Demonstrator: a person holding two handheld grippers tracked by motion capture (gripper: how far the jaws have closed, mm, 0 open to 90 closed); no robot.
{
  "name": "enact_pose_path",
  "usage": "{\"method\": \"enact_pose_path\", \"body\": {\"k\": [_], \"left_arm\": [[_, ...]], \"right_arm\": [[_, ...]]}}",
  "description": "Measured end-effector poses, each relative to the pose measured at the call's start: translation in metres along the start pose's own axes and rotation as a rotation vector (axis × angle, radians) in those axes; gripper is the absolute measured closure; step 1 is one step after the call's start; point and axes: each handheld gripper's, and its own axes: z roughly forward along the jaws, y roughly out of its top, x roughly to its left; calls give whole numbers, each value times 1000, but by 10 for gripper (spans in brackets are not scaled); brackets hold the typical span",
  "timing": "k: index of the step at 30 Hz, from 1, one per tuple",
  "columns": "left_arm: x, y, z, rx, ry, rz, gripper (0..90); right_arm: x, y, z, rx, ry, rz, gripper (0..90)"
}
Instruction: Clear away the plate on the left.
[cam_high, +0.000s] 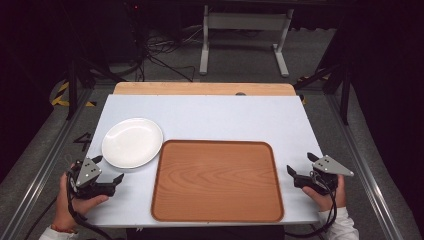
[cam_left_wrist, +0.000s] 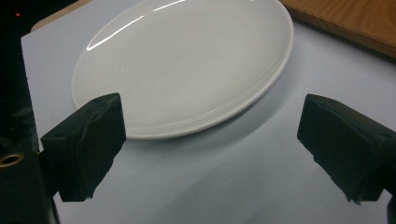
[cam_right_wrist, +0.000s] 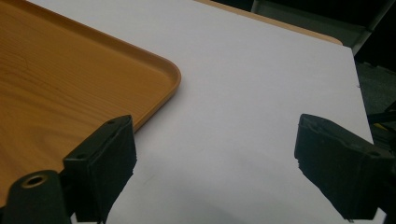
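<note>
2 claws wait at the near corners of the tabletop (cam_high: 210, 112), each spread wide with nothing between its jaws; the left claw (cam_high: 107, 168) sits just below the white plate (cam_high: 132, 142), the right claw (cam_high: 302, 168) just off the right rim of the wooden tray (cam_high: 157, 185); judging by this, the plate is the thing in hand, since the left gripper view looks straight over its near rim, jaws standing to either side of that rim but not touching it. The plate (cam_left_wrist: 187, 65) lies flat at the left, its right edge just beside the tray's far left corner; the tray is bare, so it likely stands ready to receive the plate. Open room lies beyond both, toward the far edge; the left claw is close to the tabletop's left edge.

In the right gripper view the tray's corner (cam_right_wrist: 170, 74) curves away from bare white surface.
</note>
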Motion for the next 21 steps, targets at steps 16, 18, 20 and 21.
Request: {"method": "enact_pose_path", "body": {"k": [16, 18, 20, 21], "left_arm": [[-23, 19, 29, 149, 84, 247, 155], [-25, 21, 32, 157, 112, 278, 183], [-28, 24, 34, 167, 134, 335, 216], [-28, 24, 34, 167, 134, 335, 222]], "right_arm": [[-2, -3, -1, 9, 4, 16, 135], [-1, -3, -1, 9, 6, 12, 135], [-1, -3, -1, 9, 6, 13, 133], [-1, -3, -1, 9, 6, 13, 133]]}}
